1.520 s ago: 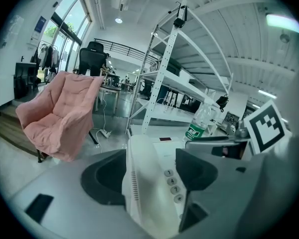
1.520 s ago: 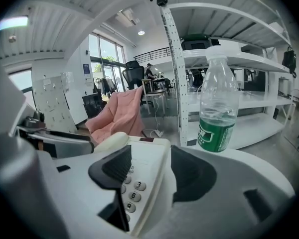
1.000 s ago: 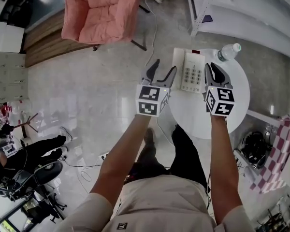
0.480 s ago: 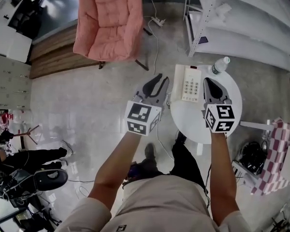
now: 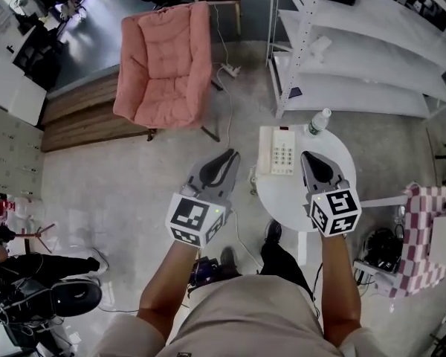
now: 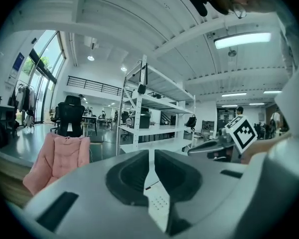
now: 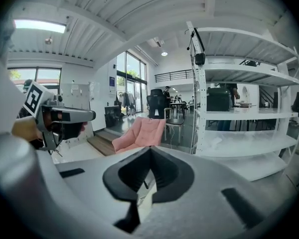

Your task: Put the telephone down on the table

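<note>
The white telephone [image 5: 282,153] lies flat on the round white table [image 5: 291,196], handset to the left and keypad to the right. Both grippers hang well above the table with nothing in them. My left gripper [image 5: 227,157] is over the floor just left of the table, jaws shut. My right gripper [image 5: 310,158] is over the table right of the telephone, also shut. In the left gripper view the shut left gripper [image 6: 150,153] has a strip of the telephone's keypad [image 6: 158,203] showing far below it. The right gripper [image 7: 149,151] points level into the room.
A clear water bottle [image 5: 319,121] stands at the table's far edge. A pink armchair [image 5: 163,65] is on the floor to the far left, white metal shelving [image 5: 357,58] beyond the table. A cable [image 5: 230,110] runs across the floor. A checked cloth [image 5: 424,229] hangs at the right.
Both grippers have risen away from the table and the telephone. The left jaws went from spread to shut; the right jaws closed fully. The telephone stays on the table.
</note>
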`<state>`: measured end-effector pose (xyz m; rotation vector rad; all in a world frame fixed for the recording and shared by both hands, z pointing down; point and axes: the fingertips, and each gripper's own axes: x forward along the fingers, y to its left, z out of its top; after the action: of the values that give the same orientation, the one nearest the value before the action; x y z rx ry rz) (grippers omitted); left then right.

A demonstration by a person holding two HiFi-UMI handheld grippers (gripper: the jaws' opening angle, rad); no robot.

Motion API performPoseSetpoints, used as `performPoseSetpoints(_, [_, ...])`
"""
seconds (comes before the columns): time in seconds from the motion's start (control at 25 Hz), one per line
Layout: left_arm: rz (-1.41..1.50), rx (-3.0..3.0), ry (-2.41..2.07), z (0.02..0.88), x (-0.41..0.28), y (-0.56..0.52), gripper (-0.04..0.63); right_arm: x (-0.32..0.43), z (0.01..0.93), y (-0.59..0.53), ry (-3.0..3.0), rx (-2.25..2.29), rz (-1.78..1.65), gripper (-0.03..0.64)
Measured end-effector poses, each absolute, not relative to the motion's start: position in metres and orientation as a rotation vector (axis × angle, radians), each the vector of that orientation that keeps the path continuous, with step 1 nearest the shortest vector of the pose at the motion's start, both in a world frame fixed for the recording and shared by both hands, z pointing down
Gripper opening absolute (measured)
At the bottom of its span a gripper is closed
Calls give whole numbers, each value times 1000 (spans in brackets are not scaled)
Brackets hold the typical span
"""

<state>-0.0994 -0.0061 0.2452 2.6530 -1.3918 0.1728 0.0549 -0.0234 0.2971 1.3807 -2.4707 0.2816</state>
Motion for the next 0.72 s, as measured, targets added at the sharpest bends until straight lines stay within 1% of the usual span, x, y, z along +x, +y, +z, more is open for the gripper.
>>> performPoseSetpoints(0.32, [91,2733,-1329,205,-107,39,34,35,255,28,-2499,1375,238,-8])
performPoseSetpoints(0.56, [69,2764,-1297,201,-114,61,34,21,252,60,-2495,1361,225,-8])
performPoseSetpoints(0.72, [62,2773,-1283,201,-130,80,34,6,253,85,-2481,1370,224,-8])
